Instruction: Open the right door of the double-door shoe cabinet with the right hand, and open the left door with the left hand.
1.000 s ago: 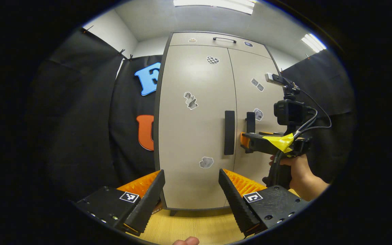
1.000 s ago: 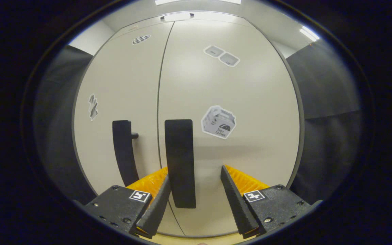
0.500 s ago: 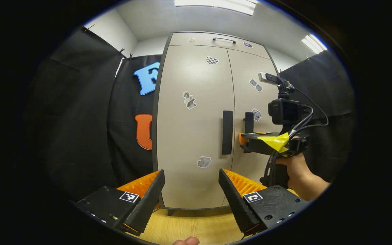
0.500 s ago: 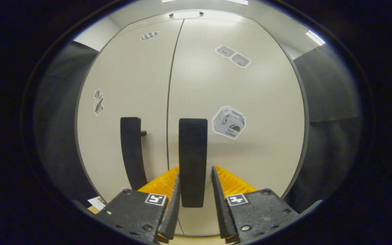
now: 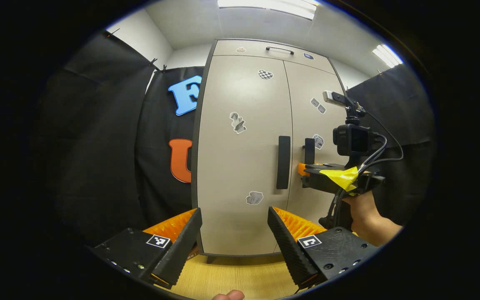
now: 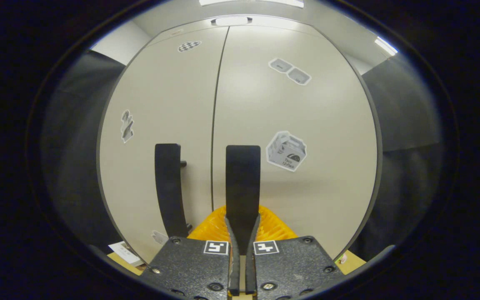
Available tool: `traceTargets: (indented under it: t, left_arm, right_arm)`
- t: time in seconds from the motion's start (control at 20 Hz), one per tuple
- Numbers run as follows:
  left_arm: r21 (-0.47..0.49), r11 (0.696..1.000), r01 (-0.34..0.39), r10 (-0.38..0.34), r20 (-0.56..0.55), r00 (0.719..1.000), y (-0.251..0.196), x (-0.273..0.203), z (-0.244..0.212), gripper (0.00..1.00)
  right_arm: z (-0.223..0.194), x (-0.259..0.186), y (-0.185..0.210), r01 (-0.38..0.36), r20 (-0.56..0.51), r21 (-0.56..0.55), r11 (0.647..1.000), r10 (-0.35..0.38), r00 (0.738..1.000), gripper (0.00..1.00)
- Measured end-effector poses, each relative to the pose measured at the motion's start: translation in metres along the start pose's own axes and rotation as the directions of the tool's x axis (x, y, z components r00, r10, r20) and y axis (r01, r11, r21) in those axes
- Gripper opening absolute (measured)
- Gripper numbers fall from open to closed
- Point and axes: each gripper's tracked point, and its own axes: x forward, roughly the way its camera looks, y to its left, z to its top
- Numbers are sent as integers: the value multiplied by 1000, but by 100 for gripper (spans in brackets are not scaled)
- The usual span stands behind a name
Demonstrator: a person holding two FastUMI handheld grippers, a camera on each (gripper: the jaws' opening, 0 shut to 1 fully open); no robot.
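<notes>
Booth wall: black cloth (image 5: 98,146) hangs at the far left of the left gripper view, running up to the cabinet's left edge.

Left gripper: the left gripper (image 5: 235,233) sits low in its own view, jaws wide apart, nothing between them but the bottom of the cabinet front well beyond. It is short of the doors, touching neither handle.

Floor: pale wood floor (image 5: 231,279) shows under the cabinet and between the spread fingers.

Shoe cabinet: the shoe cabinet (image 5: 240,233) stands upright, dead ahead in both views, its two tall pale doors flush and closed, a thin seam between them.

Left door: the left door (image 5: 240,96) carries stickers and the left handle (image 5: 283,162), a dark vertical bar just left of the seam. Nobody's on it.

Right door: the right door (image 6: 306,196) is shut too, and here's the action. The right handle (image 6: 243,183), a dark vertical bar just right of the seam, runs straight down into the right gripper.

Right gripper: the right gripper (image 6: 242,237) has its jaws closed in tight, both fingers pressed on the lower end of the right handle. In the left gripper view the same tool reaches in from the right, a hand (image 5: 363,212) gripping its grip, a camera mounted on top.
</notes>
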Motion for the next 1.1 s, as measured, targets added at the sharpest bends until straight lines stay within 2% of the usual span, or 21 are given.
traceTargets:
  t: [0.45,1.1]
  left_arm:
    - [11,1000,1,-1,9,1000,0,-8,3,95]
    - [14,1000,23,-23,-15,1000,-23,-15,-5,95]
  right_arm:
    - [0,-9,0,-35,-11,4,999,35,999,9]
    - [12,-57,-8,-180,-18,7,984,180,983,8]
